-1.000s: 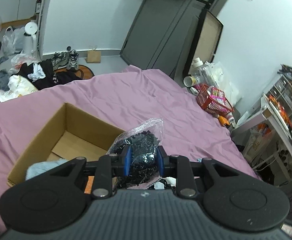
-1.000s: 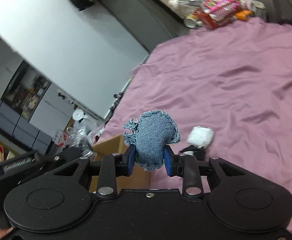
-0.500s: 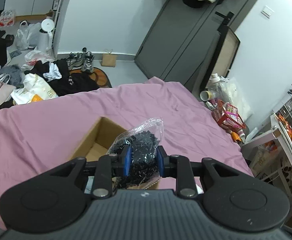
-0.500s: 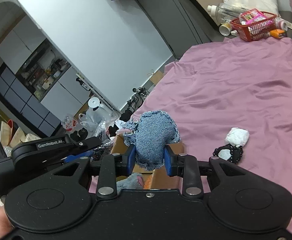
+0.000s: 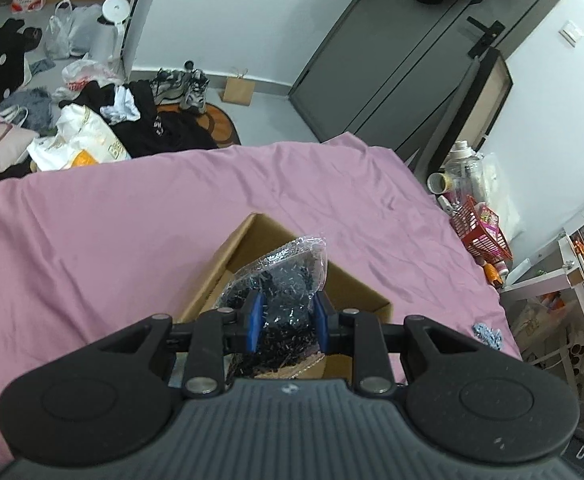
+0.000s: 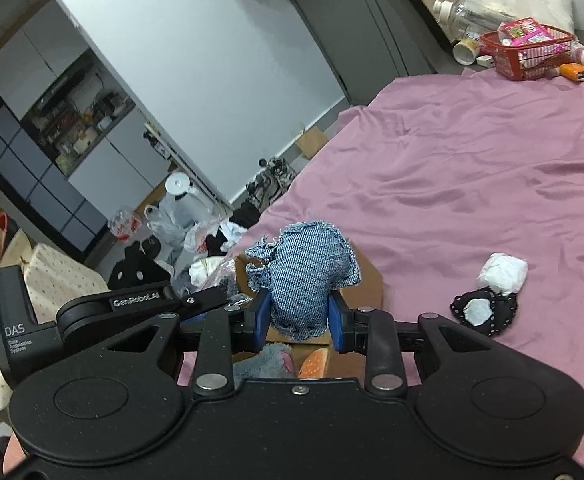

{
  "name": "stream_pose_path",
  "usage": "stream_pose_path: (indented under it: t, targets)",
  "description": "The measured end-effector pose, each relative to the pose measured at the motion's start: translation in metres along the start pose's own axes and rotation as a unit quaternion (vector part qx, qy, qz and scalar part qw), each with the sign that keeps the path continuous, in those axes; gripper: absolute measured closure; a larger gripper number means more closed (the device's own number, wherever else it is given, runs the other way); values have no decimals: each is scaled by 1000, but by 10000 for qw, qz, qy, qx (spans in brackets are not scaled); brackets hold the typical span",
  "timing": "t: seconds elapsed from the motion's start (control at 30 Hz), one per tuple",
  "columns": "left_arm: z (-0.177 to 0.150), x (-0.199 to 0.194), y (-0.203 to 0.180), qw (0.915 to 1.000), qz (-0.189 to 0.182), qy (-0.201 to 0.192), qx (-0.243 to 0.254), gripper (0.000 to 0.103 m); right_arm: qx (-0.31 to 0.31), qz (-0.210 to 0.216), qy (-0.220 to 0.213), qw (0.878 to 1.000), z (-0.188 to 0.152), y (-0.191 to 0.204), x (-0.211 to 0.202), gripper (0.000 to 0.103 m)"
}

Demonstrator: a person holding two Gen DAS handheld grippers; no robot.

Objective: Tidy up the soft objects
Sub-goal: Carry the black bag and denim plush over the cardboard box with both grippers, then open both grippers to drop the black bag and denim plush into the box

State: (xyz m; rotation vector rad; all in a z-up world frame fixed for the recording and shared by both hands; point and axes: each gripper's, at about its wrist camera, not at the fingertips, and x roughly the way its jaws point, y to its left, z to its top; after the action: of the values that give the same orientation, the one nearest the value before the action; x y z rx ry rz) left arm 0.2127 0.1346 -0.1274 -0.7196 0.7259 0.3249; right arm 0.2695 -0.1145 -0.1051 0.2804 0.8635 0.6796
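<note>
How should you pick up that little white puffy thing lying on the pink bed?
Come straight down from above and pinch the small white crumpled bundle across its narrow middle. It lies loose on the pink bedsheet, its near edge by the black heart-shaped pad, so close the jaws along that edge to avoid catching the pad.

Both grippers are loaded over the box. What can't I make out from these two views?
- Cardboard box interior: left wrist view, blocked by plastic bag and left gripper.
- Box contents: right wrist view, denim pouch and right gripper hide all but a grey-and-orange patch.
- Small blue item: too small.
</note>
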Motion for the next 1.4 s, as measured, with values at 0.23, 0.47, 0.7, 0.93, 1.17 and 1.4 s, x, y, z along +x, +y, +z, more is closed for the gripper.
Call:
stream_pose_path:
  t: [0.23, 0.47, 0.7, 0.93, 1.17, 1.4]
  targets:
    - [4, 13, 11, 9997, 90, 198, -100, 74, -144, -112, 147, 9997, 0, 14, 17, 73]
    - [9, 11, 11, 9998, -6, 213, -46, 73, -238, -44, 245, 9994, 0, 24, 26, 64]
    - [12, -1, 8, 9999, 44, 148, 4, 65, -182, -56, 212, 9996, 1, 23, 16, 46]
    - [9, -17, -7, 9991, 370, -10, 183, 35, -171, -423, -149, 9989, 10, 12, -16, 10]
    - [-1, -31, -33, 9976, 374, -123, 570, 26, -70, -589, -438, 9973, 19, -10, -47, 0]
    - [-15, -40, -63, 9949, 311, -282, 920, 25, 282, -793, -388, 9957, 27, -41, -63, 0]
